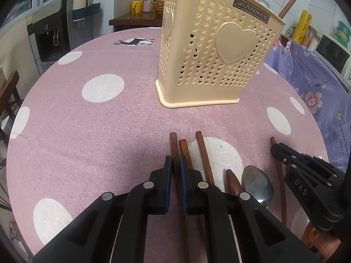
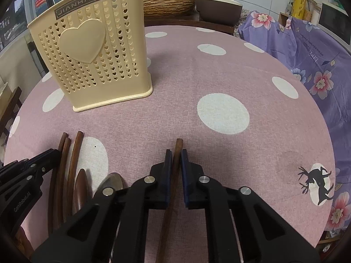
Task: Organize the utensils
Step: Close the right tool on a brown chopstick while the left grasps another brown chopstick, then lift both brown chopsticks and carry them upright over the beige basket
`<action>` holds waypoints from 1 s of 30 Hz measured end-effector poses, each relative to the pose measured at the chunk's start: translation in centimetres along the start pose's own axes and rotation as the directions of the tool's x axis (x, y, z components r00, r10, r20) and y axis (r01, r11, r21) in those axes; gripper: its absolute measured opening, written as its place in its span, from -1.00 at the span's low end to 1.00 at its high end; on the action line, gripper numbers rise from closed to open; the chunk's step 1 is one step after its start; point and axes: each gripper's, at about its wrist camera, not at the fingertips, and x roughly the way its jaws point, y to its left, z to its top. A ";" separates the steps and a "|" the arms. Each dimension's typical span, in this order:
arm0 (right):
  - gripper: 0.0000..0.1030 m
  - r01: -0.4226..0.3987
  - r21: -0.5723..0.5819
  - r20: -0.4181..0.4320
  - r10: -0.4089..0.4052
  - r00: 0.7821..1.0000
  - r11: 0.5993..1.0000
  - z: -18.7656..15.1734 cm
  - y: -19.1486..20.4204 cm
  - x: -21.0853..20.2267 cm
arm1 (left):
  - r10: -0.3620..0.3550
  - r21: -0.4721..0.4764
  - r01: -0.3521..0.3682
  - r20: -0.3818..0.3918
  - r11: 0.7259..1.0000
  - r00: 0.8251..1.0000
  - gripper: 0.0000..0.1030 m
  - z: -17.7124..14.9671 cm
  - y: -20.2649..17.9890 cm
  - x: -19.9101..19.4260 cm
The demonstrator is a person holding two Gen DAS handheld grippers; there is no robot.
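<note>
A: Which step are we at?

B: The pick-up, I'd say. The left hand-held gripper (image 1: 175, 164) has its pads clamped on 1 wooden handle (image 1: 173, 144), whose tip pokes out just ahead of the fingertips. The right hand-held gripper (image 2: 176, 160) is clamped the same way on another wooden stick (image 2: 178, 148). Both pieces lie flat on the tabletop (image 1: 87, 131).

A: And the rest of the utensils?

B: Just to the right of the left hand-held gripper: 2 more wooden handles (image 1: 203, 151), a small wooden spoon (image 1: 233, 180) and a metal spoon (image 1: 257, 180), packed side by side. From the right one's view they sit to its left.

A: Where do they go?

B: Presumably the cream holder (image 1: 210, 50) with heart cut-outs, standing upright well ahead of both hand-held grippers; ahead and slightly right of the left one, ahead and left of the right one. 1 wooden handle (image 1: 292, 1) already sticks out of its top.

A: So the next move?

B: Lift each piece clear of its neighbours, tip it upright, carry it over the holder's rim and release. The left handle lies touching the one beside it, so it may drag that along.
</note>
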 end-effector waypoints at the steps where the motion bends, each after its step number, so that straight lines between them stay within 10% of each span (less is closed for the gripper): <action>1: -0.82 -0.003 0.002 0.000 0.003 1.000 1.000 0.0 0.0 0.0 | -0.002 -0.005 0.002 0.001 1.000 1.000 -0.83 0.0 0.1 0.0; 15: -0.85 -0.210 0.113 0.113 0.198 0.974 0.971 1.1 -2.9 -3.3 | -0.065 -0.037 0.069 0.103 0.997 0.993 -0.84 1.2 0.8 -3.1; 30: -0.85 -0.342 0.001 0.434 0.308 0.847 0.940 2.9 -5.9 -18.0 | -0.109 0.042 0.101 0.414 0.994 0.904 -0.84 4.1 1.0 -15.7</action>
